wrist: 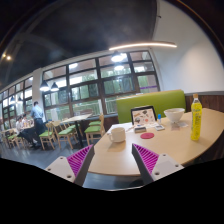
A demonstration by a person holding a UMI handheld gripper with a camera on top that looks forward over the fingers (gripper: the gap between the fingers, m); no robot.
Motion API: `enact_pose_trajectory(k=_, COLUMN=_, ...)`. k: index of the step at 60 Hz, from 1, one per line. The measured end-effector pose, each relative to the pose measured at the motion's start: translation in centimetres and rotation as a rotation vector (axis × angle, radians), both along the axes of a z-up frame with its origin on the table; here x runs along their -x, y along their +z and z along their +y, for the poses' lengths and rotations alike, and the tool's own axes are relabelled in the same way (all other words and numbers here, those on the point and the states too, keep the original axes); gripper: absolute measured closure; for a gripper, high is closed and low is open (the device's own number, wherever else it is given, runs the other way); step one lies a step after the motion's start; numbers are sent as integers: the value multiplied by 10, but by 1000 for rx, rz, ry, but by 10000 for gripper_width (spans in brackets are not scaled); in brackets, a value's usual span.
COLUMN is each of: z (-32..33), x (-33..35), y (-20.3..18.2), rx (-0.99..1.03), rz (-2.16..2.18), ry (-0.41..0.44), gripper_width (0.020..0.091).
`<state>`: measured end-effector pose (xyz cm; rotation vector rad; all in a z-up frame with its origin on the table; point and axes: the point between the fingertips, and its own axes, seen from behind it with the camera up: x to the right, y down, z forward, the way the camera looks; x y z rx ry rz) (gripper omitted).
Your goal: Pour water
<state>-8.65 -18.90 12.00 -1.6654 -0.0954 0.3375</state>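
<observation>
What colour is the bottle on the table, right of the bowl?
Yellow, with a green cap, seen in the gripper view: the bottle stands beyond the open gripper.

1. You have a green sofa (150, 102) behind the table at center right.
2. You see wide windows (95, 85) across the middle.
3. You see chairs (62, 133) and a seated person (37, 118) at left.
4. A ceiling light (142, 45) glows upper right.

A cafeteria or canteen: round wooden tables (150, 140), green booth seat (150, 100), far chairs (50, 135), big windows (95, 80), a person (37, 118) far left.
</observation>
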Motion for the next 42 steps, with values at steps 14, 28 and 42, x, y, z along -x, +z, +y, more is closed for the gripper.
enact_pose_trajectory(k=14, z=12, x=-43, y=-10, rx=27, rz=-5, ry=-83, gripper_width=285)
enact_pose_trajectory(k=28, z=55, x=-203, y=-19, rx=16, rz=-87, ry=-329, gripper_width=294)
enact_pose_trajectory(k=42, z=136, x=-346, y=-33, rx=52, rz=-177, ry=-543, gripper_width=287)
